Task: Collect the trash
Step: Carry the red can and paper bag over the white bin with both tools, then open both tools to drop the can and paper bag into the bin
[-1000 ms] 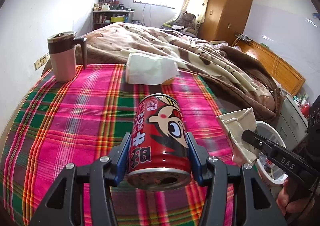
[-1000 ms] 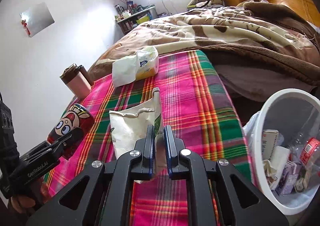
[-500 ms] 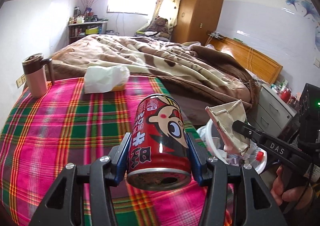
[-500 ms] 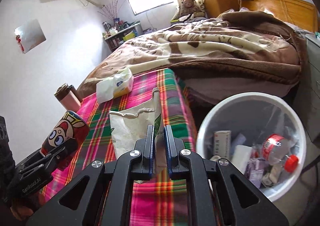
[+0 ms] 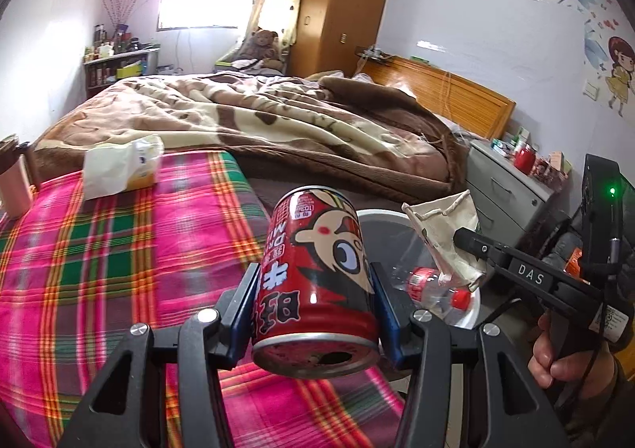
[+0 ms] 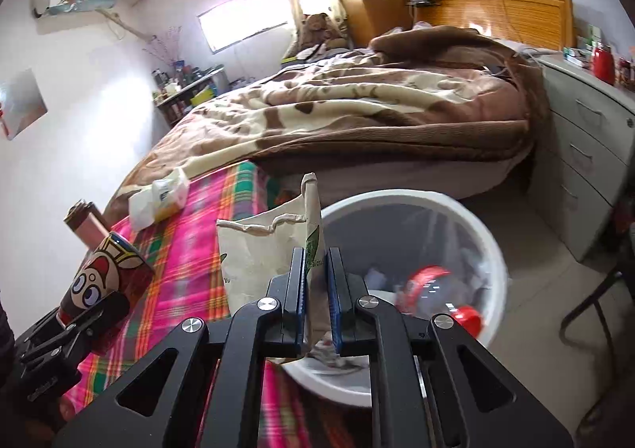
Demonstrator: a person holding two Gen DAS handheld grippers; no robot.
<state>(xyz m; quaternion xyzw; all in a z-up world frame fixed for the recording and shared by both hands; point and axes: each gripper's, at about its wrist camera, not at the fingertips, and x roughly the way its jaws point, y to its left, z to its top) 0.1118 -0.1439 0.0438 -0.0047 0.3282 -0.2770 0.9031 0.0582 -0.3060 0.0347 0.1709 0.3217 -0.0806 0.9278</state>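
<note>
My left gripper [image 5: 315, 277] is shut on a red drink can [image 5: 317, 273] with a cartoon face, held above the right edge of the plaid-covered table [image 5: 99, 269]. The can [image 6: 105, 281] also shows at the lower left of the right wrist view. My right gripper [image 6: 316, 265] is shut on a torn cream paper bag [image 6: 262, 253], which hangs over the rim of a white trash bin [image 6: 492, 249]. From the left wrist view the bag [image 5: 446, 229] and the right gripper [image 5: 462, 238] sit over the bin [image 5: 381, 217]. Inside the bin lies a plastic bottle with a red cap [image 5: 432, 285].
A white tissue pack [image 5: 119, 166] and a pink mug [image 5: 14, 178] stand at the table's far side. Beyond is a bed with a brown blanket [image 5: 258, 122]. A grey drawer unit [image 6: 587, 146] stands right of the bin. A person's hand [image 5: 563, 352] holds the right gripper's handle.
Both grippers have swung to the right, off the table and toward the bin, each keeping its grip. The bin now lies right below the paper bag.
</note>
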